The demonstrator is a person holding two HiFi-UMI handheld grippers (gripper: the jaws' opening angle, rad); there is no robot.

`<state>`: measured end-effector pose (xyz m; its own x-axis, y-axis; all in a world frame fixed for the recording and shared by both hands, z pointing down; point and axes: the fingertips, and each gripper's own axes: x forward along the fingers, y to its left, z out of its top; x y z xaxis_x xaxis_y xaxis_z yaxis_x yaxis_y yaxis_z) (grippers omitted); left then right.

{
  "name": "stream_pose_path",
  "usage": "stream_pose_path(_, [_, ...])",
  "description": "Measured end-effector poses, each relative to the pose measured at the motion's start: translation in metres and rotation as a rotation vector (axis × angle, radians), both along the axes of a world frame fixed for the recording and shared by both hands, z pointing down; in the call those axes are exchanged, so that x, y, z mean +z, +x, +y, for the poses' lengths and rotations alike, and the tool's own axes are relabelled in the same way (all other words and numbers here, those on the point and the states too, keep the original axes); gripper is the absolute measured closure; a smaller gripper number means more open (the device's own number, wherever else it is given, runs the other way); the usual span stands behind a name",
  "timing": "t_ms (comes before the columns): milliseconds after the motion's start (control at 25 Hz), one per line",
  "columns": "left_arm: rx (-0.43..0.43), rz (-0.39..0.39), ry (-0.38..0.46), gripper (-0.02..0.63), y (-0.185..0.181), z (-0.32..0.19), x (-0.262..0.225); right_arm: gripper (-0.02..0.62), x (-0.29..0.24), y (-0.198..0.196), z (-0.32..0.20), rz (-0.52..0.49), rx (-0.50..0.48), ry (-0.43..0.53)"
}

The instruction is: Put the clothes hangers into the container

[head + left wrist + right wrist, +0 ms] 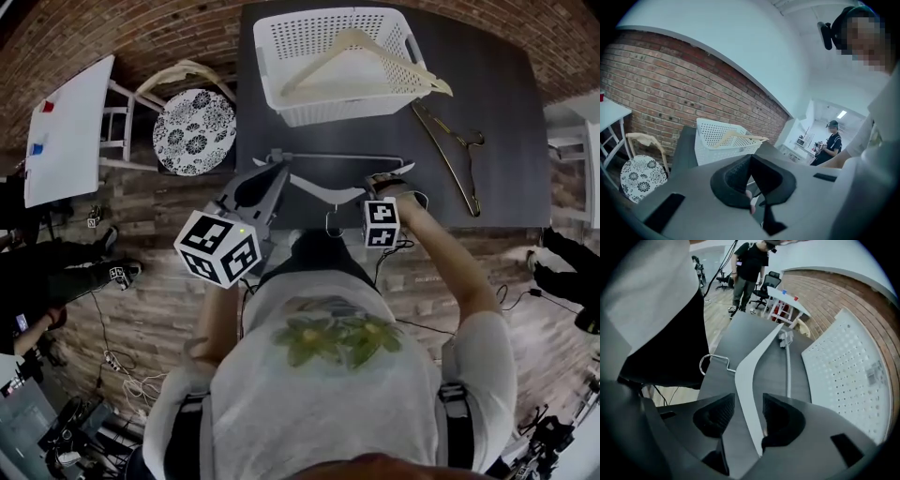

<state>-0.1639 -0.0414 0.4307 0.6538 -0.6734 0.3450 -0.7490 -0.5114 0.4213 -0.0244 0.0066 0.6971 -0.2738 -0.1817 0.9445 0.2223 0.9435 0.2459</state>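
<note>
head view, left to right.

- far left: white side table [70, 131] off the work area, and beside it a chair [194, 131] with a black-and-white patterned seat.
- left gripper [279, 169]: low over the front edge of the dark table [506, 112], pointing across it toward the basket. in its own view the two pads meet at the tips, so the jaws are drawn together. a thin pale sliver shows in the gap lower down; cannot tell whether anything is pinched there.
- basket [347, 111]: white, perforated, at the back of the table. one cream wooden hanger [349, 39] lies in it, and one arm end sticks out over the right rim.
- pale grey hanger [744, 394]: flat on the table in front of the basket, between the two grippers, with its wire hook [710, 363] hanging past the near table edge. its left end lies at the left gripper's tip.
- right gripper [747, 401]: pointing steeply down over the hanger's right arm. jaws stand wide and straddle that arm, which runs close along the right-hand pad. the other pad is clear of it, so there is no grip.
- right of the basket: brass hanger [455, 155] lying flat on the table, apart from the others.
</note>
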Motion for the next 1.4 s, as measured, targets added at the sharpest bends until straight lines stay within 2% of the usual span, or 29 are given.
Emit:
stream_pose_path(120, [-0.017,-0.003,-0.014,0.578,-0.007,0.003,0.004,0.402,0.019,-0.002,-0.001,0.044,-0.044,-0.010])
stream_pose_path(320, [-0.049,-0.006,-0.026,0.578,-0.018,0.002,0.008,0.402,0.042,0.000,-0.003,0.110,-0.065,-0.053])
stream_pose_path(520, [-0.065,-0.003,-0.030,0.578,-0.023,-0.002,0.010,0.397,0.044,-0.001,-0.003,0.108,-0.052,-0.138])
stream_pose_path(600, [-0.066,-0.002,-0.031,0.578,-0.023,-0.002,0.010,0.416,0.045,0.000,-0.001,0.115,-0.051,-0.166])
stream_pose_path(800, [-0.065,-0.006,-0.035,0.578,-0.022,-0.003,0.015,0.451,0.047,0.001,0.004,0.122,-0.090,-0.167])
stream_pose_path(1160, [-0.060,-0.013,-0.037,0.578,-0.021,-0.002,0.014,0.462,0.040,0.003,0.012,0.034,0.009,-0.140])
stream_pose_path(1400, [-0.056,-0.011,-0.028,0.578,-0.021,-0.003,0.011,0.462,0.022,0.001,0.027,-0.014,0.012,-0.120])
